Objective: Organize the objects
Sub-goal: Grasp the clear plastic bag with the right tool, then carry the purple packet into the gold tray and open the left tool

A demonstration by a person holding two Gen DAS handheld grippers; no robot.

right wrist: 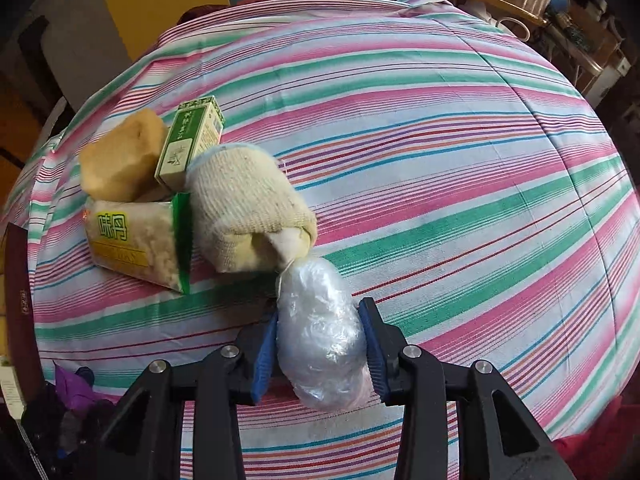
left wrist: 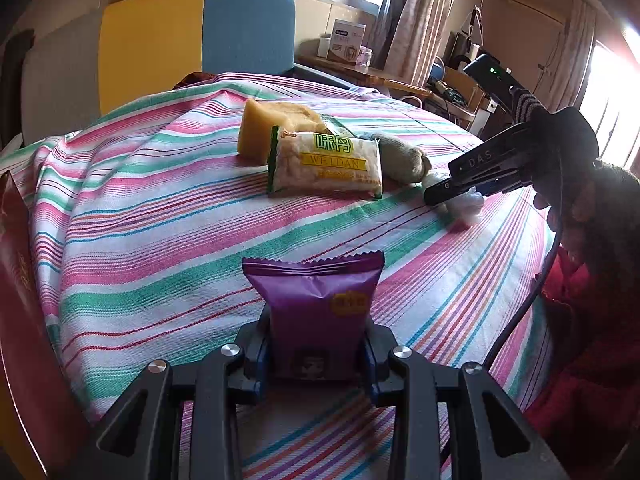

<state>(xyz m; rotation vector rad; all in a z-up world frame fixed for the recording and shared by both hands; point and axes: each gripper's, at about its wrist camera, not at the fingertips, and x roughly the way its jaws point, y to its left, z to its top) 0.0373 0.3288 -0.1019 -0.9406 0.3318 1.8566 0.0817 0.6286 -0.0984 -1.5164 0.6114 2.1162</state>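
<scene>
While the left gripper [left wrist: 316, 356] pinches the purple packet [left wrist: 314, 304] upright, the right gripper [right wrist: 320, 352], closed around the plastic-wrapped bundle [right wrist: 320, 336] beside the pile's rolled cloth [right wrist: 248, 212], should release gently

"weidan" on snack packet [left wrist: 326, 168]; "das" on right tool [left wrist: 430, 195].

Glossy foil pkt [left wrist: 316, 300], woven cloth [right wrist: 440, 128].

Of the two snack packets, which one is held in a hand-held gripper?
The purple packet: the left hand-held gripper clamps its lower end. The other, the white WEIDAN packet, lies free on the striped cloth beside the sponge.
</scene>
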